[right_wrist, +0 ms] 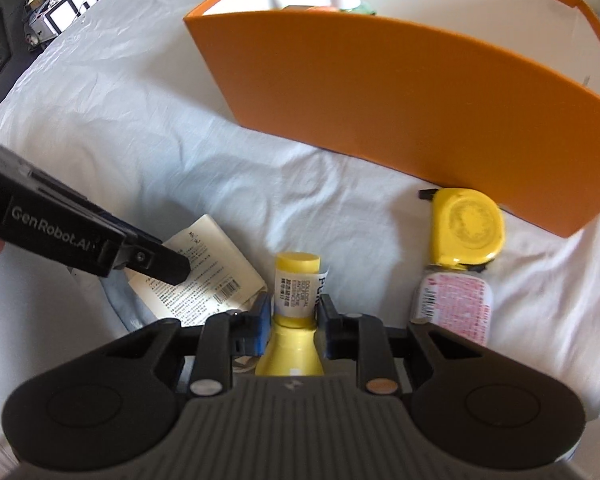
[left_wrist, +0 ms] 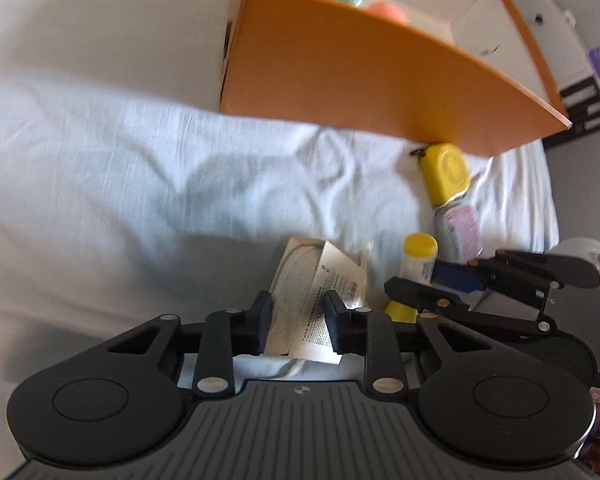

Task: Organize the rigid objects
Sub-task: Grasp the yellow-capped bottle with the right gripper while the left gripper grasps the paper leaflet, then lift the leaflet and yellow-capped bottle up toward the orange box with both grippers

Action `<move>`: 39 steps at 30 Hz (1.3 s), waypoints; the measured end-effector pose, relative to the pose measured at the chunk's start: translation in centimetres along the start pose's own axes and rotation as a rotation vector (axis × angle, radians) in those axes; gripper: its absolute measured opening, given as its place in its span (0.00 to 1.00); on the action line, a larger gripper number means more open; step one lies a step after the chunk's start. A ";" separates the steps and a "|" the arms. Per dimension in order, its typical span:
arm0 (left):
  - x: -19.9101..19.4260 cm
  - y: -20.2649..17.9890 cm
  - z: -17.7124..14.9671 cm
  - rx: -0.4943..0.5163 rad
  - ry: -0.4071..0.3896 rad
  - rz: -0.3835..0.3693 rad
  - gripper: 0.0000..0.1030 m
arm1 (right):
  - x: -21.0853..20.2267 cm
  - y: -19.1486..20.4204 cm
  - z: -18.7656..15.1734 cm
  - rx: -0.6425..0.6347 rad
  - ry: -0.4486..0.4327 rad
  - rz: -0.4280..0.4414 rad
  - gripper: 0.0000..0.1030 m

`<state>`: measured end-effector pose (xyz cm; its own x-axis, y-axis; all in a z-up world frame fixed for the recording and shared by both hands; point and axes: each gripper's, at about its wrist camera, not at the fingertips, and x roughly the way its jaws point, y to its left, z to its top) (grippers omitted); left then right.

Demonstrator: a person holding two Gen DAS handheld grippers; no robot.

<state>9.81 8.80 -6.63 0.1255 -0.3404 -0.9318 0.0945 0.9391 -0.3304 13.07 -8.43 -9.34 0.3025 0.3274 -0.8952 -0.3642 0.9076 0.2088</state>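
White-sheeted bed (right_wrist: pixel 120 120) carries an open orange cardboard box (right_wrist: pixel 400 92), already part-filled, toward its far edge. Left tool (left_wrist: pixel 298 320) clenched on a flat printed paper packet (left_wrist: pixel 320 280); right tool (right_wrist: pixel 293 318) grips a yellow-capped tube (right_wrist: pixel 296 280), both likely box-bound.

Left wrist camera is sitting just behind the left claw (left_wrist: pixel 298 322), looking steeply down at close range across the white sheet (left_wrist: pixel 100 184) toward the orange box (left_wrist: pixel 360 80). Right wrist camera is sitting behind the right claw (right_wrist: pixel 294 320), facing likewise, slightly nearer the box (right_wrist: pixel 400 92). Both views are sharing the box front, the yellow tape measure (left_wrist: pixel 446 172) (right_wrist: pixel 466 230) and the printed white packet (left_wrist: pixel 320 288) (right_wrist: pixel 208 268); each is catching the other claw at its edge.
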 end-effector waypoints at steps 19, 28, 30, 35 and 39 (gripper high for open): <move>0.7 0.2 2.4 -0.185 -0.209 0.108 0.63 | -2.0 -1.9 -0.4 0.044 -0.170 -0.054 0.23; 1.2 1.1 -0.1 -0.392 -0.115 0.130 0.68 | -2.1 -1.9 -0.4 0.047 -0.192 -0.018 0.23; 1.9 1.3 -0.5 -0.418 -0.091 0.130 0.67 | -2.0 -2.1 -0.5 0.050 -0.191 -0.012 0.23; 2.7 0.9 -0.7 -0.432 -0.087 0.123 0.73 | -1.7 -2.3 -0.6 0.061 -0.197 0.000 0.23; 3.5 0.8 -0.9 -0.472 -0.100 0.073 0.72 | -1.7 -2.5 -0.6 0.063 -0.210 0.008 0.23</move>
<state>9.44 8.38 -10.27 0.2113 -0.2542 -0.9438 -0.3732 0.8715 -0.3182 12.93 -11.39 -8.62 0.4788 0.3765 -0.7931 -0.3136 0.9171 0.2461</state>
